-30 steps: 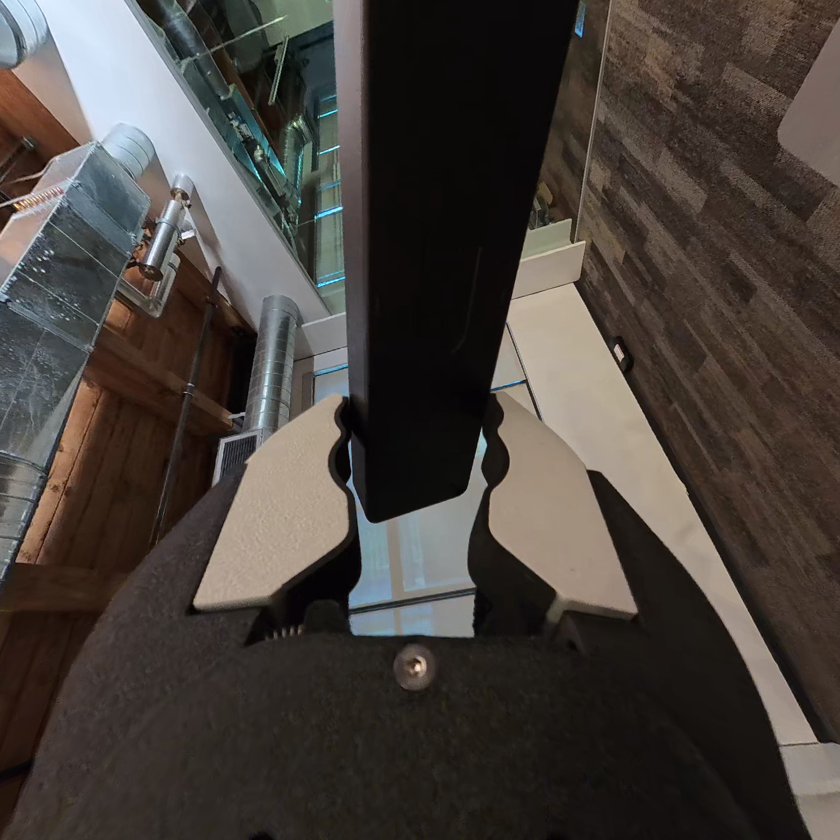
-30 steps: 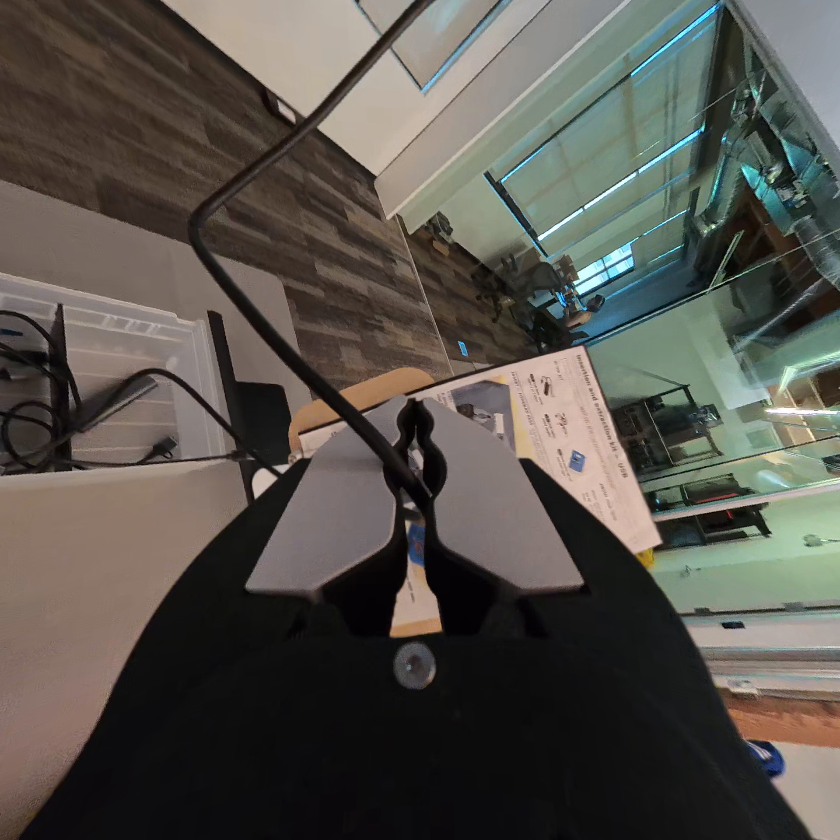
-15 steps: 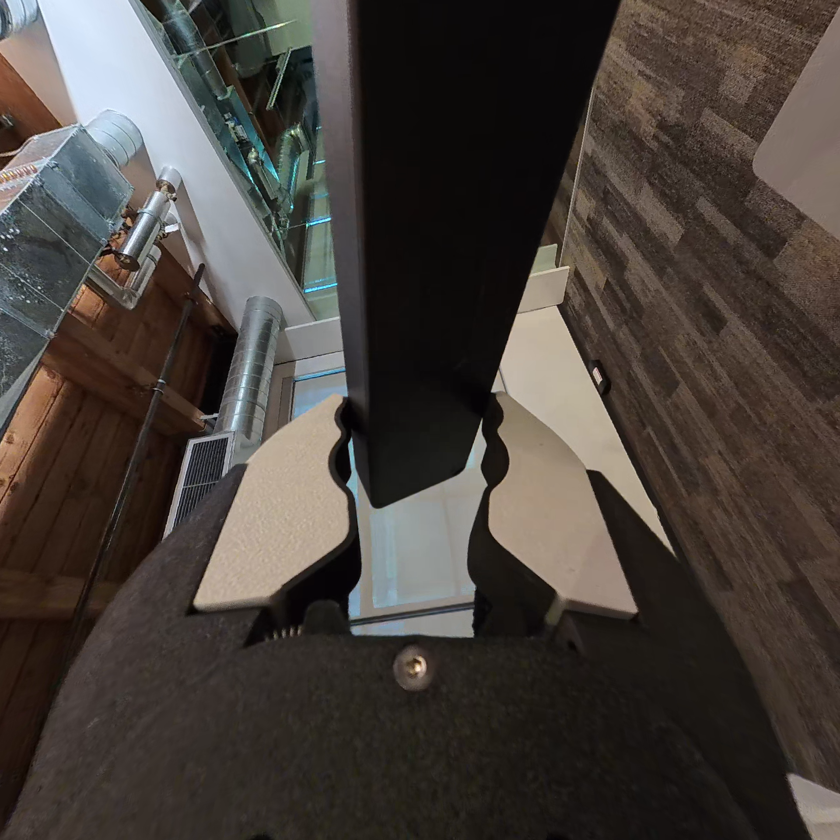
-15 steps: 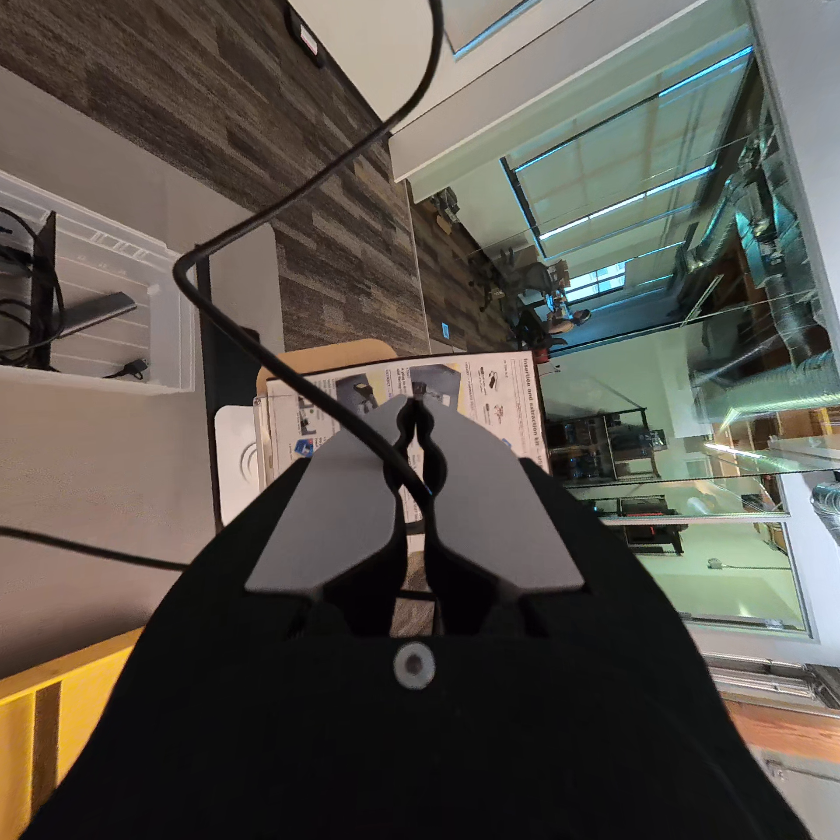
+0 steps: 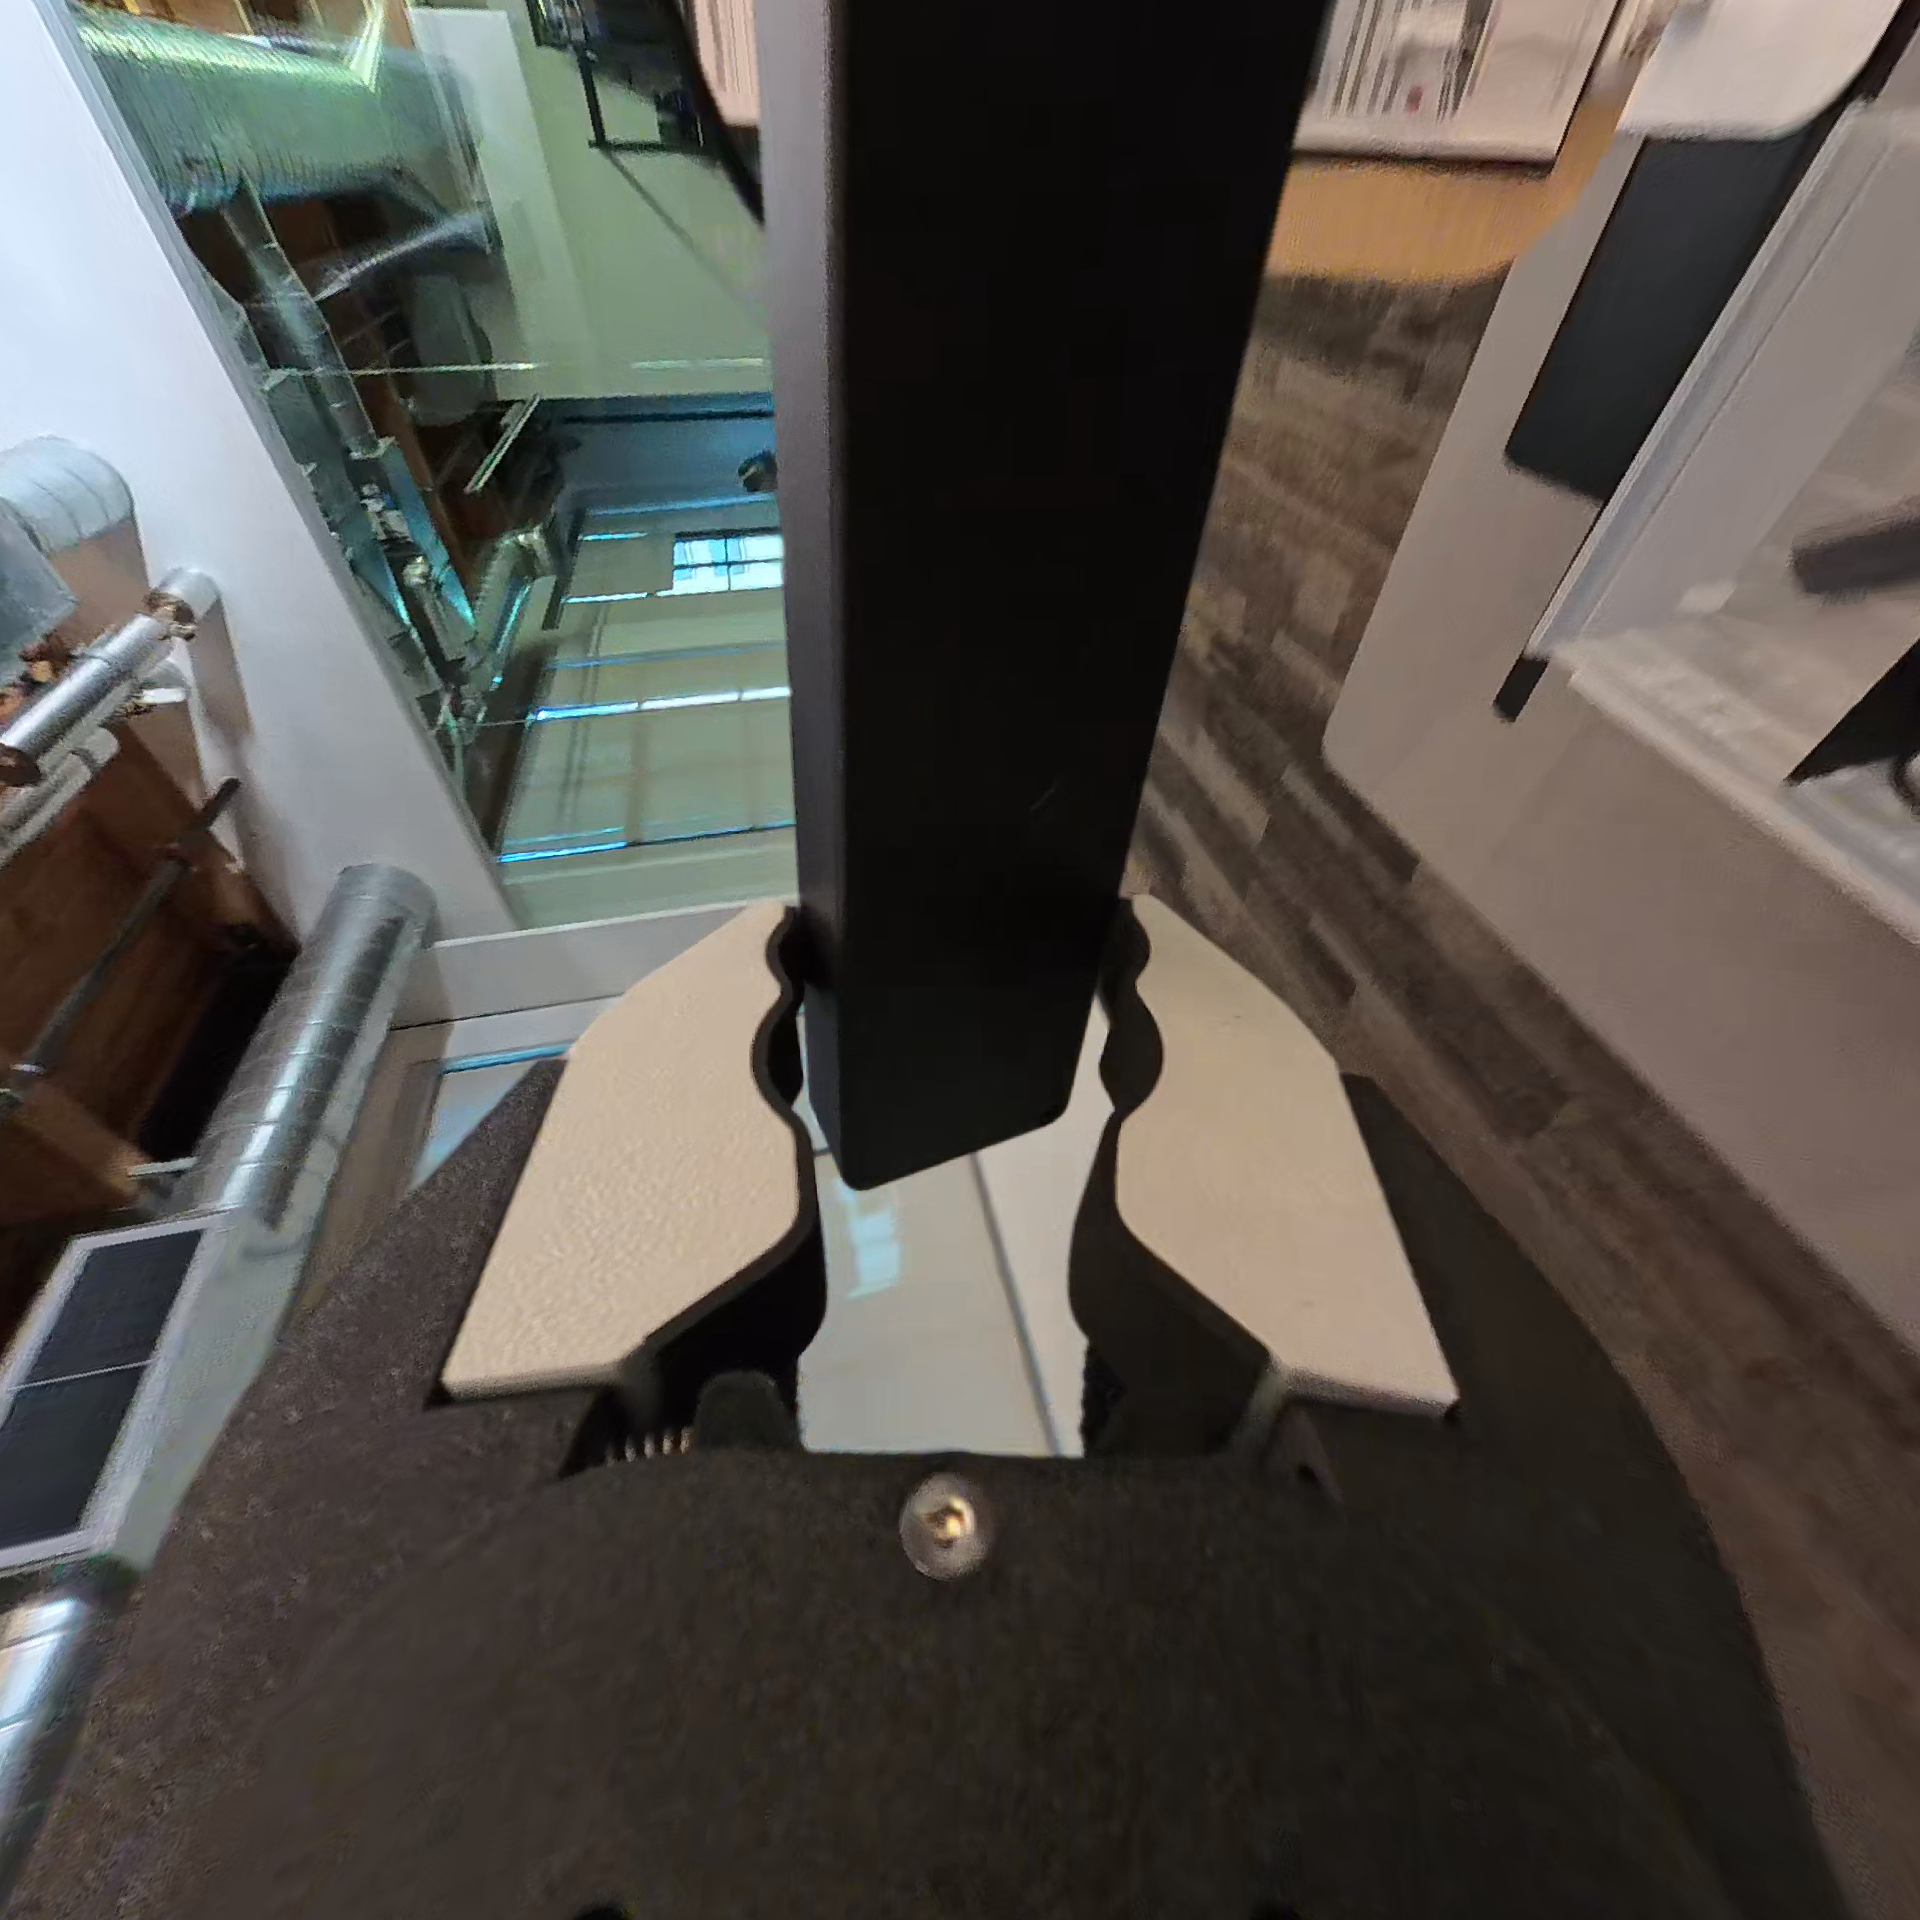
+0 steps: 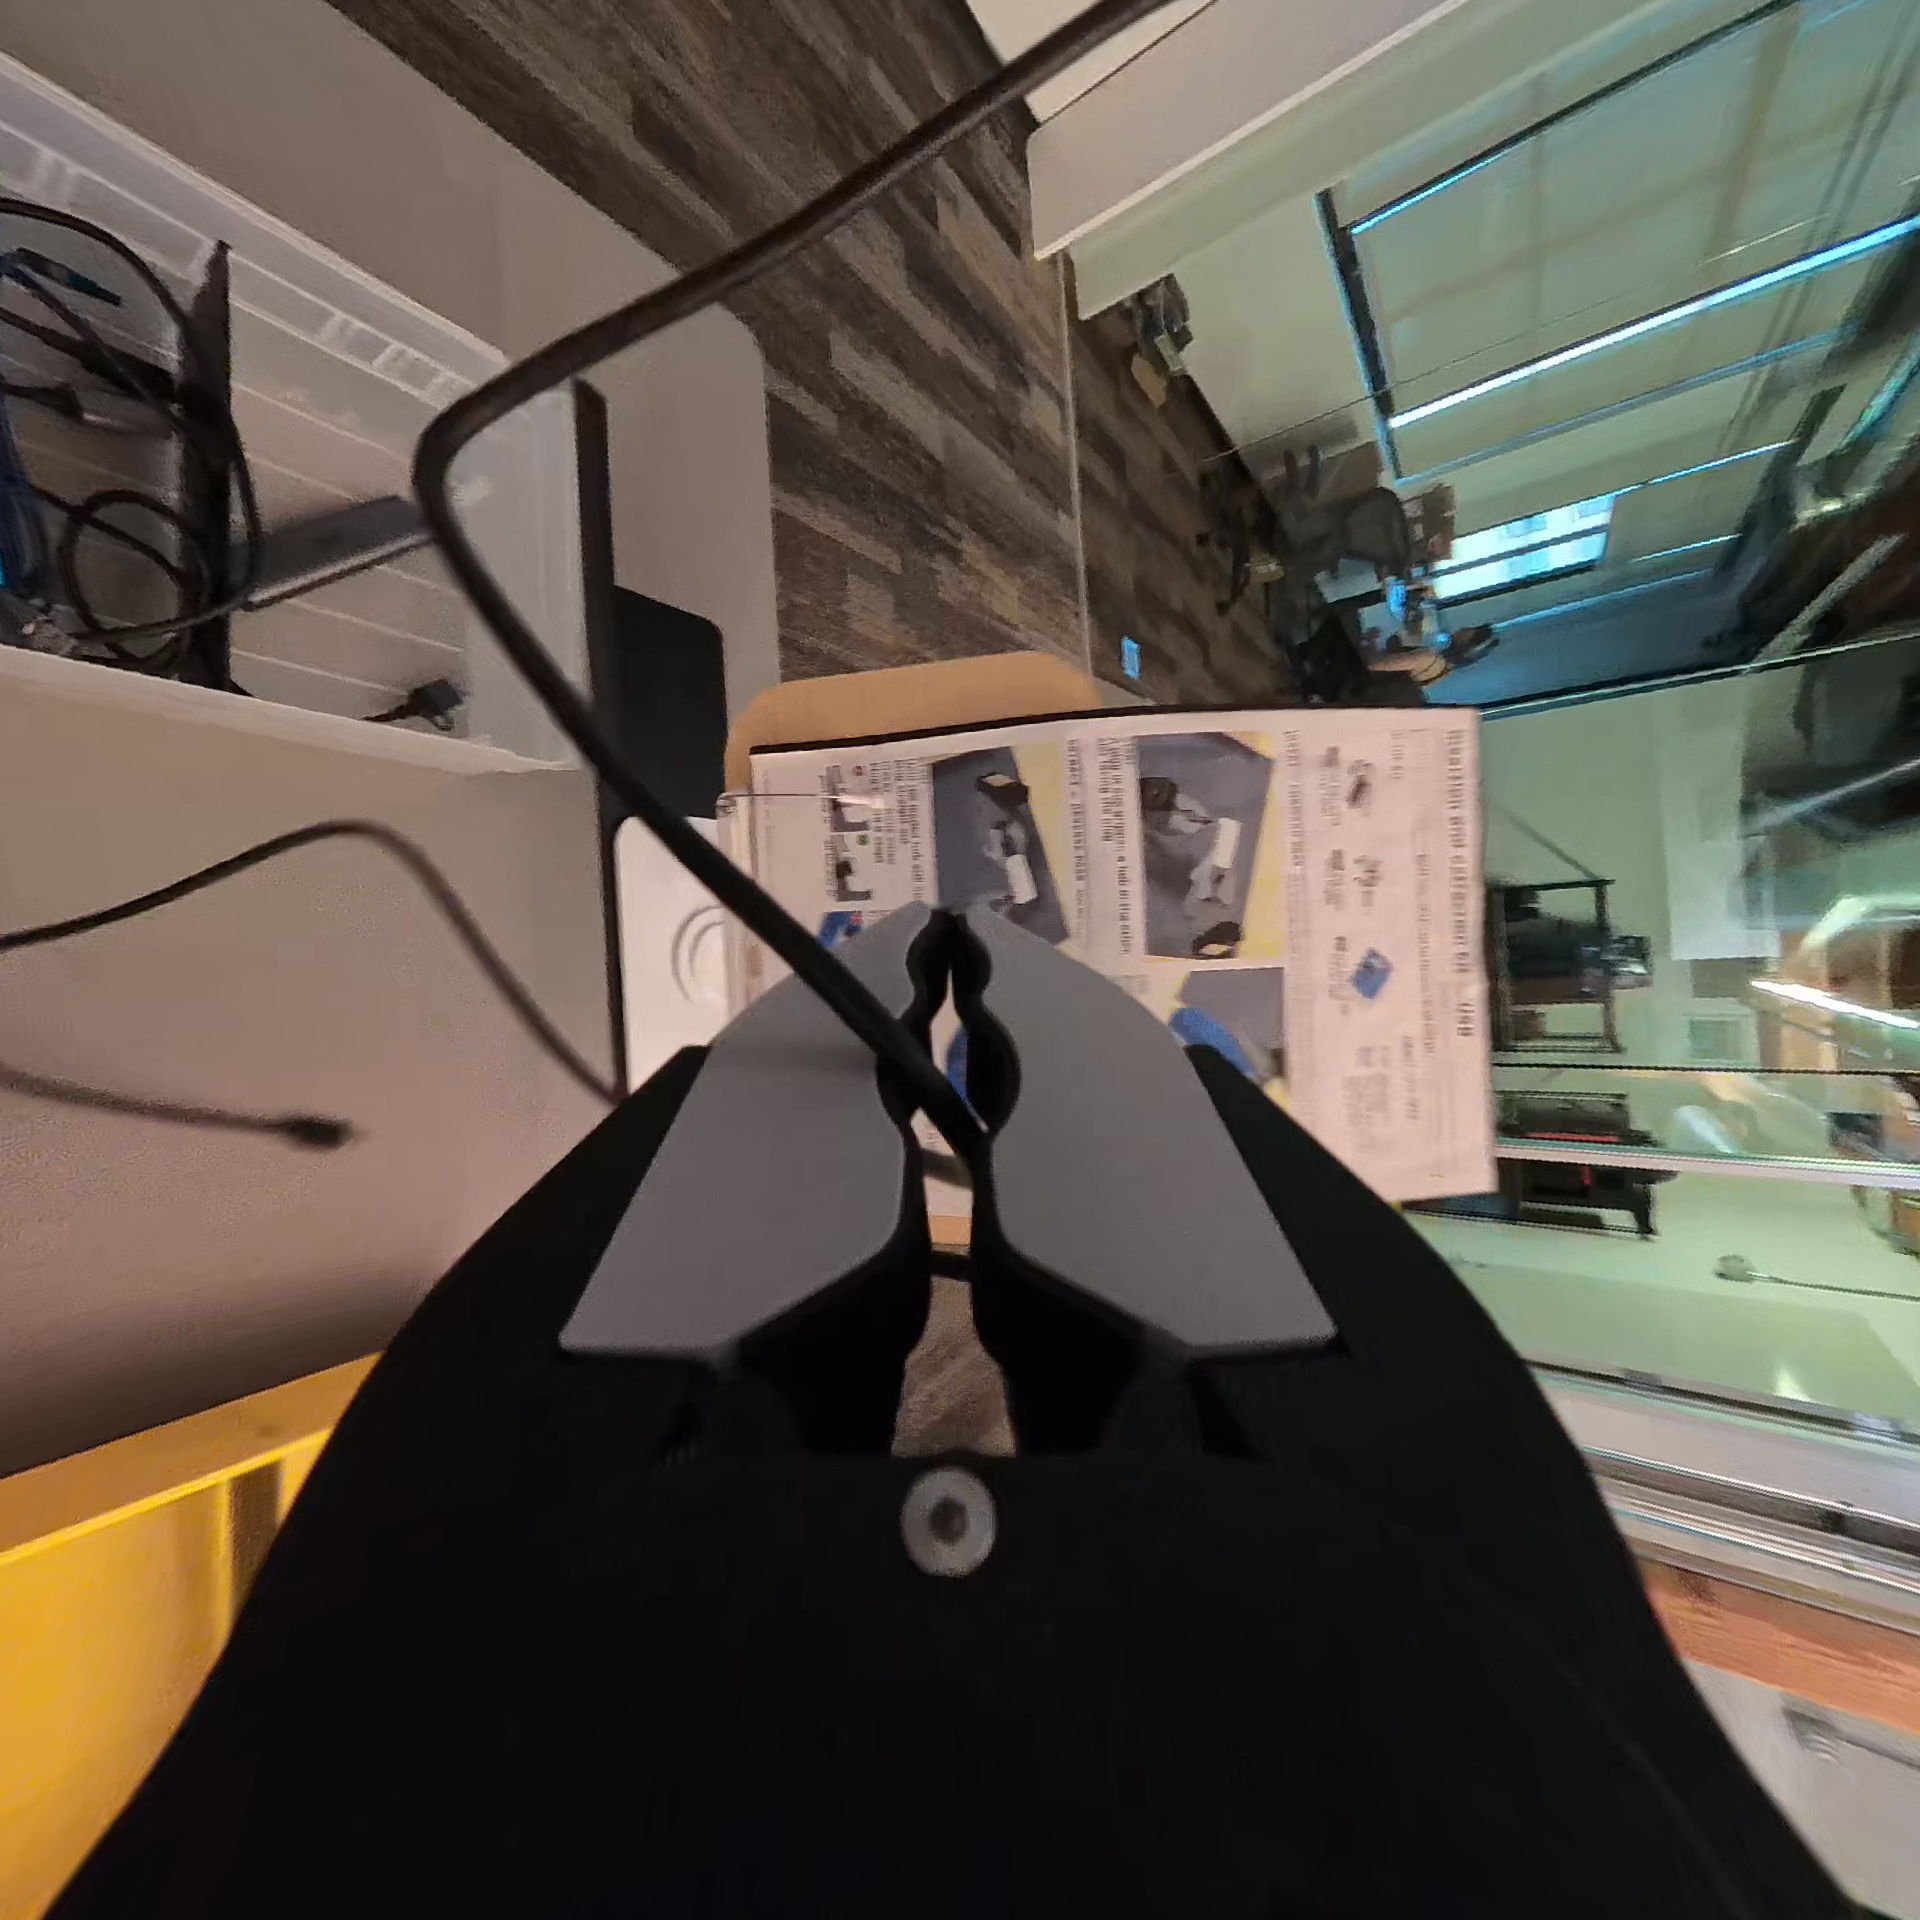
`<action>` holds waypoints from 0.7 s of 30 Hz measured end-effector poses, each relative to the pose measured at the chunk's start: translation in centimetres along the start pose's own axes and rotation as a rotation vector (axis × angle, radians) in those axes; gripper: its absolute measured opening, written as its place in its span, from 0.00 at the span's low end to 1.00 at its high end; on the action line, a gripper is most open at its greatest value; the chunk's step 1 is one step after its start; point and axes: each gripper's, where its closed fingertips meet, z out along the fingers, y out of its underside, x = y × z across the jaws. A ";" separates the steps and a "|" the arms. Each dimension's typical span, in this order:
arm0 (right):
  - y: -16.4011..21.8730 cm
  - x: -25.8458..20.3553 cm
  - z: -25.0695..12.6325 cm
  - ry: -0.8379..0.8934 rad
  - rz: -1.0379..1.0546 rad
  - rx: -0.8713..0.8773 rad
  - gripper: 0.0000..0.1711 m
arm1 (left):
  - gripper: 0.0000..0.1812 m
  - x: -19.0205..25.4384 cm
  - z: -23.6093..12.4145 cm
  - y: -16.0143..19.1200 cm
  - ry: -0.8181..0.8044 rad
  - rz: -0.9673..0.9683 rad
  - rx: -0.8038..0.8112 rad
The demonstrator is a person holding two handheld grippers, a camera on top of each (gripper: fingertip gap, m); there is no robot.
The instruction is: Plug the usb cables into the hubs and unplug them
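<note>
The left gripper (image 5: 951, 1023) is clenched on the near end of a long, flat, matte black slab, evidently the hub (image 5: 1023, 468), which runs straight up out of the top of the left wrist view with its rounded lower corner hanging free between the pale grey fingers (image 5: 644, 1153). The right gripper (image 6: 948, 1023) is clamped tight on a thin black USB cable (image 6: 582, 686), pinched in the scalloped notch just behind the fingertips; from there the cord climbs to a sharp bend and runs off the top edge of the view. Both tools are held up in the air, clear of the white tabletop (image 6: 239, 1039), where a second loose black lead (image 6: 260, 862) trails and a clear plastic bin of tangled cables (image 6: 343, 322) sits toward the far left corner, beside a printed instruction sheet in a clear stand (image 6: 1247, 883). The plug end and the hub's ports are out of sight in both views, so whether they are mated cannot be told. The step in hand looks like bringing cable and hub together: it would go best with the hub held rigid and square, the cable regripped close behind its plug so it does not flex, and the push made straight along the port's axis without twisting.
</note>
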 end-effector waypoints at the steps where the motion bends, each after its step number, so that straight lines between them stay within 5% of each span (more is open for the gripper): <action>1: 0.4 -0.9 0.7 -0.030 0.015 -0.003 0.00 | 0.31 0.5 0.2 -0.8 0.010 -0.038 0.028; 5: 3.3 -6.5 4.1 -0.221 0.144 -0.002 0.00 | 0.31 3.5 0.1 -5.0 0.086 -0.216 0.205; 9: 6.5 -15.6 6.2 -0.614 0.402 0.005 0.00 | 0.31 7.4 0.0 -9.3 0.240 -0.498 0.385; 15: 12.1 -23.6 9.4 -0.762 0.651 -0.019 0.00 | 0.25 17.3 -0.4 -16.2 0.610 -0.906 0.541; 16: 13.0 -24.6 9.8 -0.762 0.671 -0.035 0.00 | 0.02 19.0 -0.5 -17.6 0.678 -0.947 0.584; 21: 14.2 -26.7 11.3 -0.708 0.762 -0.012 0.00 | 0.00 28.5 4.0 -22.2 0.863 -1.008 0.601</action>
